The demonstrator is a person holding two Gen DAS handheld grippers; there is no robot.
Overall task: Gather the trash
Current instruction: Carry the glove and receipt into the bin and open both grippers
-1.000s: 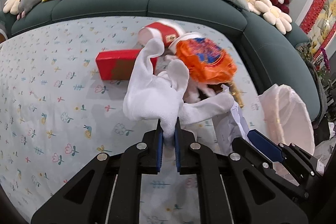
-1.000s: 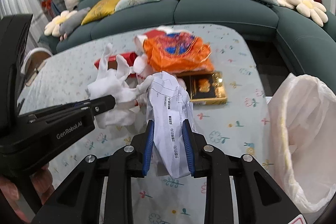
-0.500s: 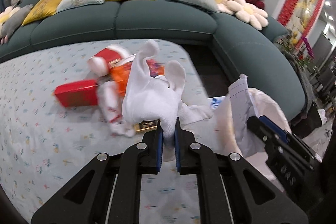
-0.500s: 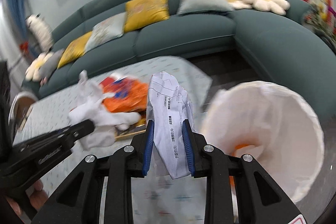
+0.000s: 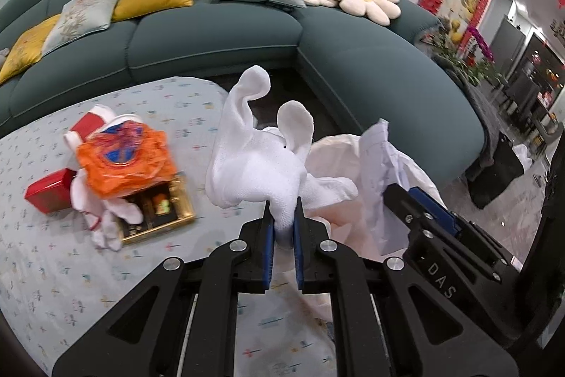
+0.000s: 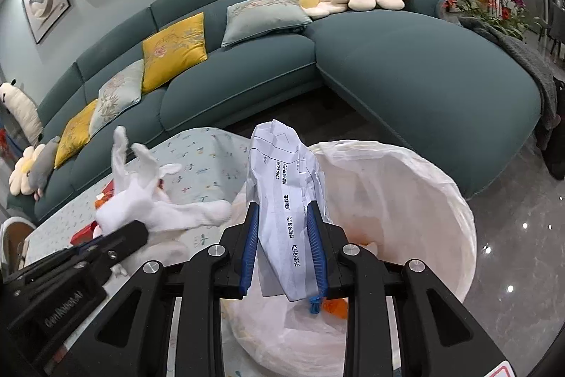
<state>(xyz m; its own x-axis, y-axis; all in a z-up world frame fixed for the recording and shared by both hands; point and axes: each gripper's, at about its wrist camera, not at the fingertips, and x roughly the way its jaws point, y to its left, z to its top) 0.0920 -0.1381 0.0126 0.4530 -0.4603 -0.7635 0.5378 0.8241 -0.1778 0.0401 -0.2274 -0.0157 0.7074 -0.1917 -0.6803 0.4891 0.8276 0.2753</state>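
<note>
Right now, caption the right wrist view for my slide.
Right claw holds printed paper over white-lined trash bin.

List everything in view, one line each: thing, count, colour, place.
Crumpled cloth glove: one, white, held over the table edge.
Printed paper sheet: one, white, above the bin.
Bag-lined trash bin: one, white, beside the table.
Crinkled plastic wrapper: one, orange, on the trash pile.
Cardboard box: one, red, on the table.
Gold-framed tray: one, under the wrapper.
Curved sofa: one, teal, behind.
Left gripper: fingers shut on glove.
Right gripper: fingers shut on paper.
</note>
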